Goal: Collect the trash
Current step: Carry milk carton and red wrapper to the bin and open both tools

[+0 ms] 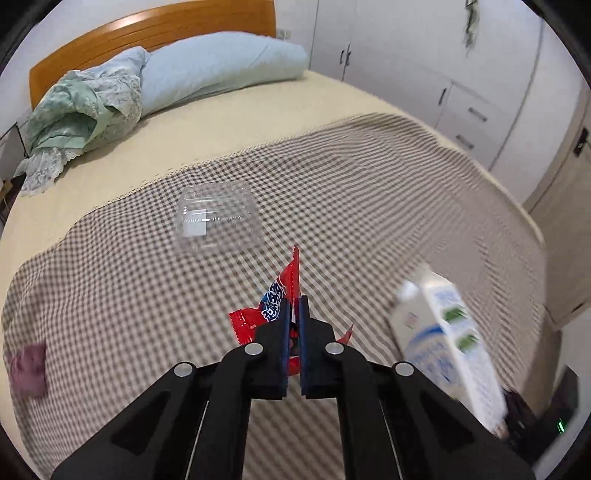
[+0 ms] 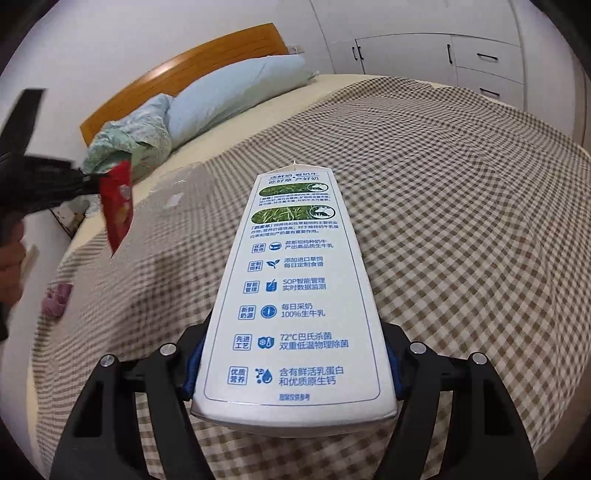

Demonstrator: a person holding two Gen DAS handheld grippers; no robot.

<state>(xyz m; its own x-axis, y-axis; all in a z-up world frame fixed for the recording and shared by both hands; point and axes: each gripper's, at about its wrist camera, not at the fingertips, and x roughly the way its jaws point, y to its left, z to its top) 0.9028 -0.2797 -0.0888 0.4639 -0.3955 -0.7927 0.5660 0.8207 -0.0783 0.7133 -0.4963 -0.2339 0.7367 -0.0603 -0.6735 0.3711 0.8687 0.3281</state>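
Two grippers: both loaded, above bed
left gripper [image 1: 294, 325]: clamped tight on red wrapper [image 1: 280, 295]
right gripper [image 2: 291, 373]: jaws wide, pads pressing milk carton [image 2: 295, 288] sides
clear plastic box [image 1: 218, 218]: on checked blanket [image 1: 332, 192], beyond wrapper
far: pillow [image 1: 221, 62], headboard [image 1: 155, 29]

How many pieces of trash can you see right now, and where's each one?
3: a red wrapper in the left gripper, a milk carton in the right gripper, a clear plastic container on the checked blanket. More may be hidden.
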